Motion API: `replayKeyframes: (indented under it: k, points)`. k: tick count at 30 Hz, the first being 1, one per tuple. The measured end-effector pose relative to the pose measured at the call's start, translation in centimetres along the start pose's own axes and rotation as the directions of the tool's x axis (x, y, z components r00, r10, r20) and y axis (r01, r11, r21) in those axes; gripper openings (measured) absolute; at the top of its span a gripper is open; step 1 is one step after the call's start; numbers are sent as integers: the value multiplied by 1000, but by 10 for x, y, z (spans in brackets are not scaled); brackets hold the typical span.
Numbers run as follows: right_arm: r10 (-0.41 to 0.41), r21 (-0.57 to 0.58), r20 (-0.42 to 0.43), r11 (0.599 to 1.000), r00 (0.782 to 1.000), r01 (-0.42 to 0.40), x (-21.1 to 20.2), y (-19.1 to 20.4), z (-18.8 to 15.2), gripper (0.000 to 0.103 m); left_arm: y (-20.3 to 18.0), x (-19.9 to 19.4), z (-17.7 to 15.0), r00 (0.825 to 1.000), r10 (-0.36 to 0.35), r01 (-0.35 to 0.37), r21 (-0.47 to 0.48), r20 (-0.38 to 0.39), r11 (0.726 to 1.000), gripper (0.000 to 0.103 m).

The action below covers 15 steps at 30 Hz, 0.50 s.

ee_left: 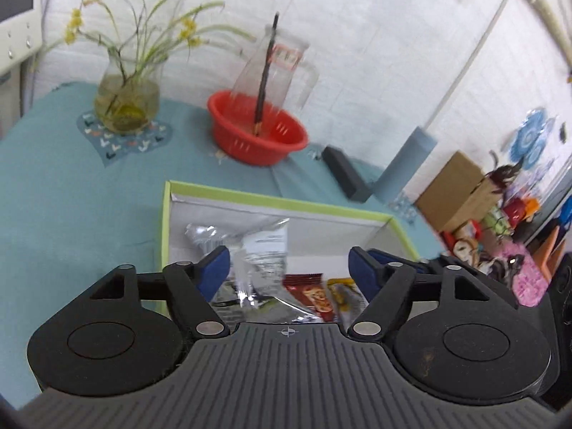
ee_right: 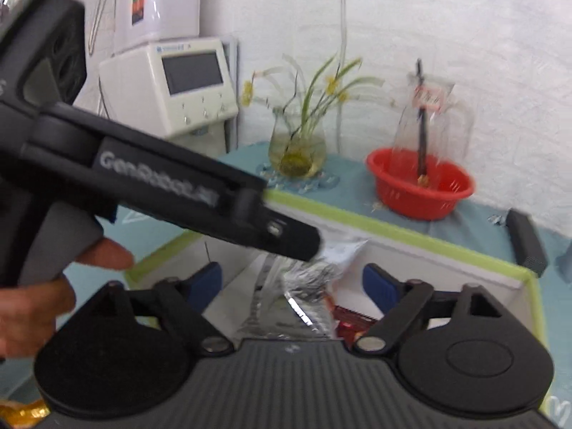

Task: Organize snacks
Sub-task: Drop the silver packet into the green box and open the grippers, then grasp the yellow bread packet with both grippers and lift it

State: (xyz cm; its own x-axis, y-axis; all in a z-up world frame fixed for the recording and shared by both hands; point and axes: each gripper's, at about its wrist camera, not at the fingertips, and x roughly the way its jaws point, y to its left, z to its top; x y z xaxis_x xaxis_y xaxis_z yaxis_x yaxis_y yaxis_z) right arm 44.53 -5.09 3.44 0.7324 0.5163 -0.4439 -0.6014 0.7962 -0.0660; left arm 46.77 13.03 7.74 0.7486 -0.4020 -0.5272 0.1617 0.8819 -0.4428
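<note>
Both the left gripper (ee_left: 289, 268) and right gripper (ee_right: 291, 282) stand apart, empty, over the box's (ee_left: 271, 198) light, crinkly, slippery silver packet (ee_left: 250, 250), best pinched at a sealed edge.

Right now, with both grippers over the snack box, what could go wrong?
1. The left gripper crosses close in front of the right gripper; they could collide.
2. The silver packet stands loosely against the box's white wall, both jaws open around it; a nudge could topple it.
3. The glass pitcher sits tilted in the red basket, so a table bump may tip it.
</note>
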Motion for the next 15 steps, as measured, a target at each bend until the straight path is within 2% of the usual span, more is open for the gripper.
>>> replayKeyframes:
  k: [4, 8, 11, 15]
  points:
    - [-24, -9, 67, 1000, 997, 25, -66, 15, -22, 101, -7, -48, -22, 999, -17, 16, 25, 45, 1000, 69]
    - [7, 53, 55, 999, 998, -10, -116, 38, -61, 102, 0, -85, -65, 999, 10, -11, 28, 43, 1000, 68]
    - [78, 113, 24, 990, 997, -81, -137, 65, -88, 102, 15, -108, -101, 999, 50, -50, -7, 12, 999, 67]
    - [183, 138, -6, 974, 983, -180, -142, 108, -108, 102, 33, -125, -134, 997, 30, -35, -61, -69, 998, 61]
